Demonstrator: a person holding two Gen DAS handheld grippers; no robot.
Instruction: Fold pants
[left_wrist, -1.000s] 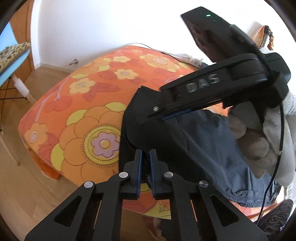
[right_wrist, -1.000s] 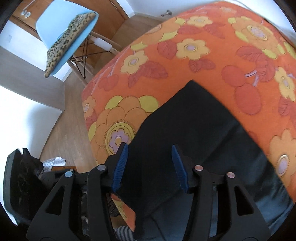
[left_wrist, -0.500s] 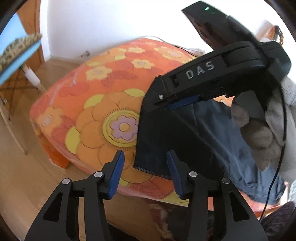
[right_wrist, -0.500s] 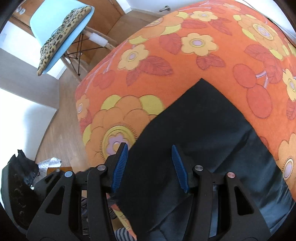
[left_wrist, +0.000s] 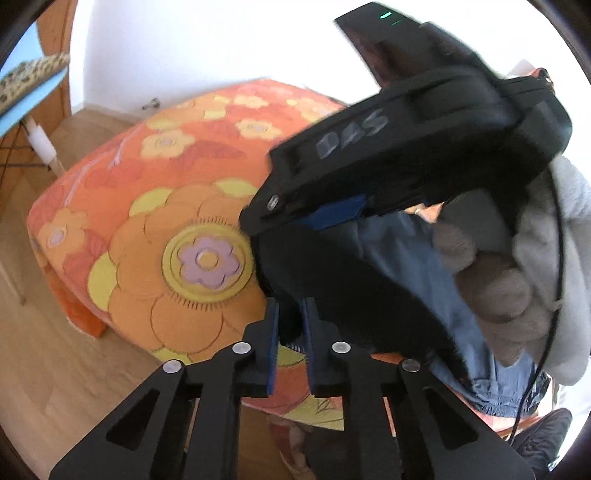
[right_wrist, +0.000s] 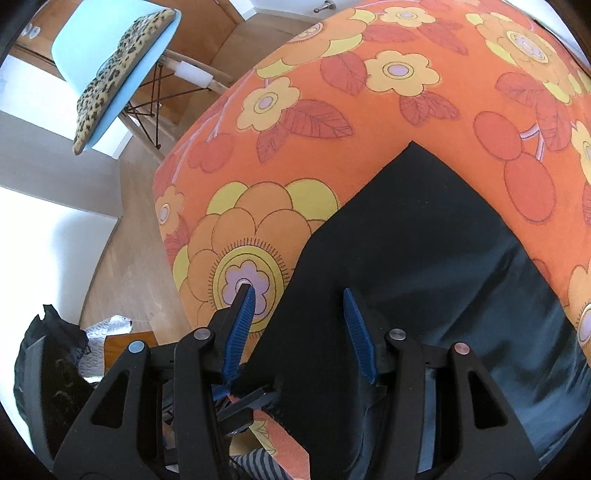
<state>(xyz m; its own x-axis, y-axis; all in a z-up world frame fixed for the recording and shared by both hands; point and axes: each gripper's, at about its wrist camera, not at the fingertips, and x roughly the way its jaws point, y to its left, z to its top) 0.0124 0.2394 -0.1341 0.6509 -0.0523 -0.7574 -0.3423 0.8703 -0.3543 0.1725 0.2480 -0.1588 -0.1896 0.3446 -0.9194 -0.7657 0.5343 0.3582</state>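
Left jaws re-grip the pants hem; right jaws hang spread above the cloth.

Left wrist view: the left gripper (left_wrist: 290, 332), which was pressed together a second ago and spread wide half a second ago, is closing again, its blue pads now pinching the near corner of the dark pants (left_wrist: 332, 280) at the edge of the bed (left_wrist: 155, 236). The right gripper (left_wrist: 332, 214) sits above, held by a gloved hand (left_wrist: 495, 288).
Right wrist view: the right gripper (right_wrist: 299, 325) is unchanged, half spread with nothing pinched, poised over the pants (right_wrist: 406, 240), which lie flat on the flowered bed (right_wrist: 314, 110). Judging from this, the re-grip readies the corner for lifting into a fold; the right side is not yet gripped.
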